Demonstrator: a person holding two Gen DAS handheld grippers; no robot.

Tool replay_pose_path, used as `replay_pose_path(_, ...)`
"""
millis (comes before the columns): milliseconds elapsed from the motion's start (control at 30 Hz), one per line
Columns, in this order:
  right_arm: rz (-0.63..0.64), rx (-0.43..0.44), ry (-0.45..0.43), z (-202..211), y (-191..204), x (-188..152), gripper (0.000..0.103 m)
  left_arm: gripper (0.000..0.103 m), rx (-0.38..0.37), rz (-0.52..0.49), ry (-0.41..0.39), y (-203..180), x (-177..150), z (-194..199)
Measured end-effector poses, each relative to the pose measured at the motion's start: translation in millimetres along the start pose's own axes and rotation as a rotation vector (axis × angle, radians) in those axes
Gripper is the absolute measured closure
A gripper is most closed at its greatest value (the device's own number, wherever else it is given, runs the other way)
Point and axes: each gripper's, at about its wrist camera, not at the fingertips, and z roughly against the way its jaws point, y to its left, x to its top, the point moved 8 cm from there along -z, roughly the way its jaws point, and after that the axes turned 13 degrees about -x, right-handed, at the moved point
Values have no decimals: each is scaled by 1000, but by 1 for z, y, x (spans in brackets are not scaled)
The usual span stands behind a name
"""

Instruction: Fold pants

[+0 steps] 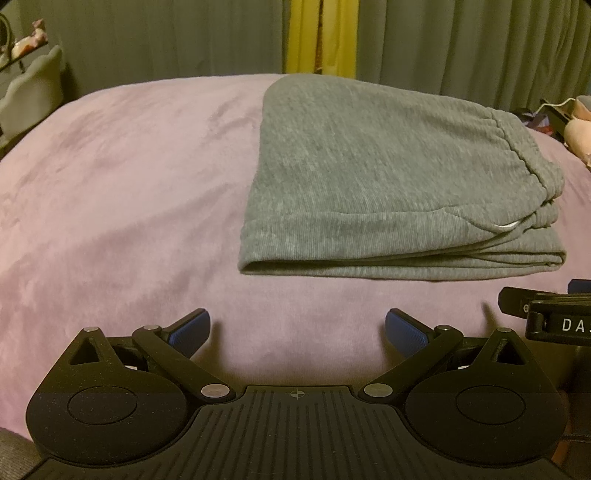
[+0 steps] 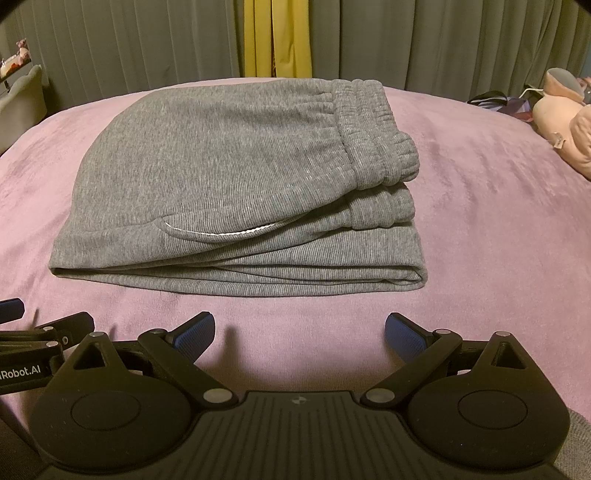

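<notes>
Grey sweatpants (image 1: 373, 177) (image 2: 236, 177) lie folded into a thick rectangle on the pink blanket (image 1: 129, 192) (image 2: 480, 206). The elastic waistband (image 2: 373, 129) is at the right end, and a pocket edge with white trim (image 2: 218, 232) faces me. My left gripper (image 1: 297, 330) is open over bare blanket, short of the pants' near left corner. Near the front fold, my right gripper (image 2: 299, 332) is also open with nothing between its blue pads. Neither touches the pants. Part of the right gripper (image 1: 546, 310) shows in the left wrist view, and part of the left gripper (image 2: 33, 328) shows in the right wrist view.
Grey curtains (image 1: 184, 37) (image 2: 443, 37) with a yellow strip (image 1: 321, 33) (image 2: 277, 33) hang behind the bed. A pink plush toy (image 2: 561, 125) and dark items lie at the far right of the blanket. A pale chair back (image 1: 33, 88) stands at the left.
</notes>
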Motion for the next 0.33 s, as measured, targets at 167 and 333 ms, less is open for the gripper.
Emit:
replay_pose_path(167,1,0,3,0,0,0,4,0,6,-11,-15,0,0,1)
replay_pose_path(333,2,0,4,-1,0,0,4,0,4,-9,-21,-1,0,2)
